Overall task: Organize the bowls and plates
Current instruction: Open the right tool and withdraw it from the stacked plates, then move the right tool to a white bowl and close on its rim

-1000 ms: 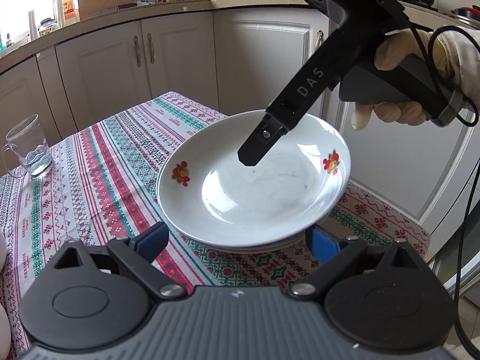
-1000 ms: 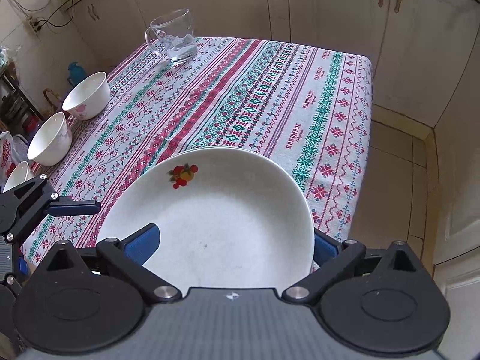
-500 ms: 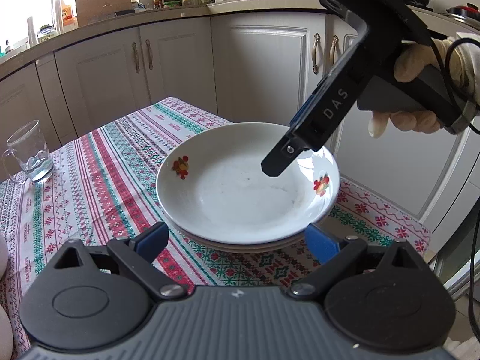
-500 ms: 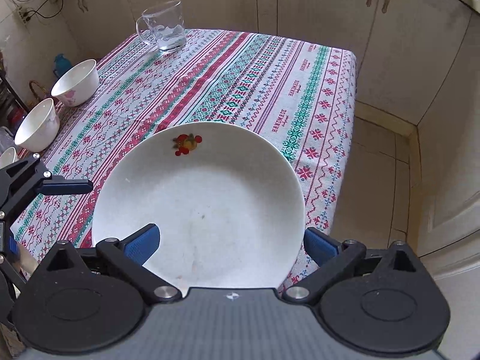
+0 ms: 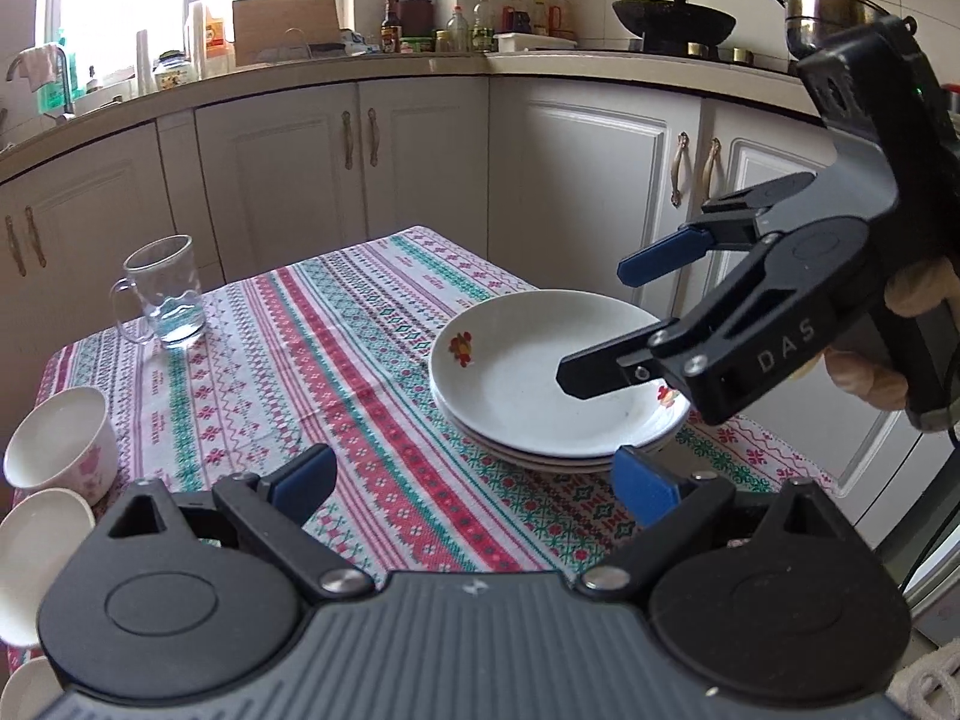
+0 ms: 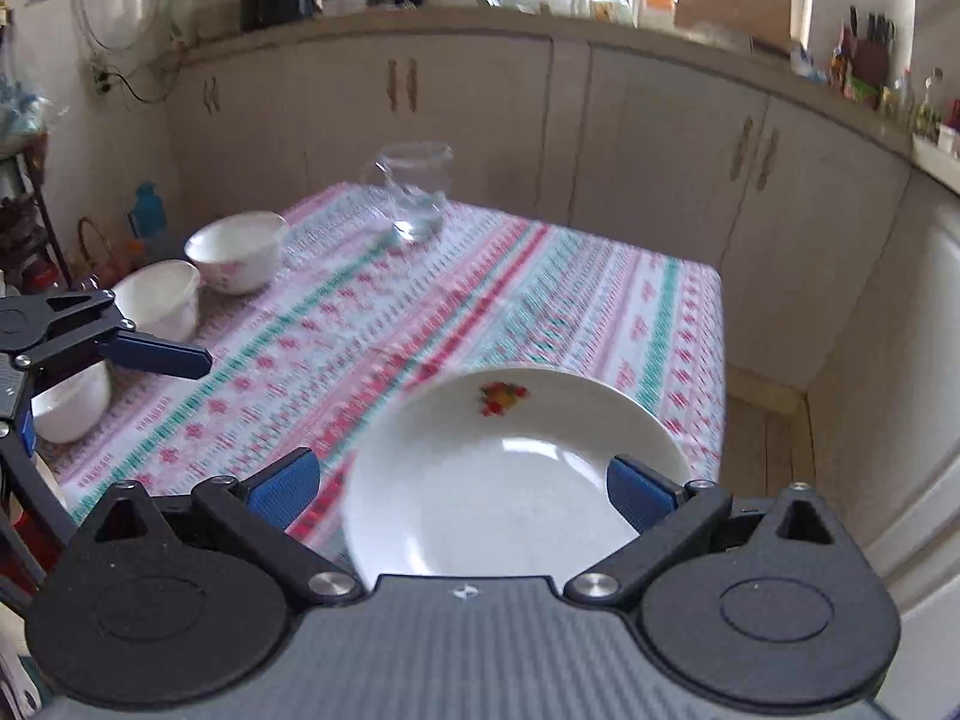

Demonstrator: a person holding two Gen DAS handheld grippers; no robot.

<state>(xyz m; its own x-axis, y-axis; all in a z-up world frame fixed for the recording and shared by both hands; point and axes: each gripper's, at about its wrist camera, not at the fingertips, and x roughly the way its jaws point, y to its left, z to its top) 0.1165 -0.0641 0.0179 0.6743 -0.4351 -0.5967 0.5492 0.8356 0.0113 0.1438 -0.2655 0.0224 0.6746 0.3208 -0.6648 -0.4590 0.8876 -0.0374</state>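
A stack of white plates (image 5: 540,402) with small fruit prints rests near the right corner of the table (image 5: 312,360), which has a striped patterned cloth. My left gripper (image 5: 474,477) hovers open just short of the stack, nothing between its blue pads. My right gripper (image 5: 600,318) hangs open above the stack's right rim, held by a gloved hand (image 5: 900,336). In the right wrist view the plates (image 6: 510,480) lie below my open right gripper (image 6: 462,489), untouched. White bowls (image 5: 60,450) stand at the table's left edge, also the bowls (image 6: 237,249) in the right wrist view.
A glass mug (image 5: 165,294) with a little water stands at the far left corner of the table; the mug (image 6: 414,192) shows in the right wrist view too. White kitchen cabinets (image 5: 420,180) close in behind and right. The stack sits close to the table's right edge.
The top plate, tilted a second ago, now lies flat on the stack. Both grippers have drawn back and risen from it, and the right one has swung away from the plate's middle.
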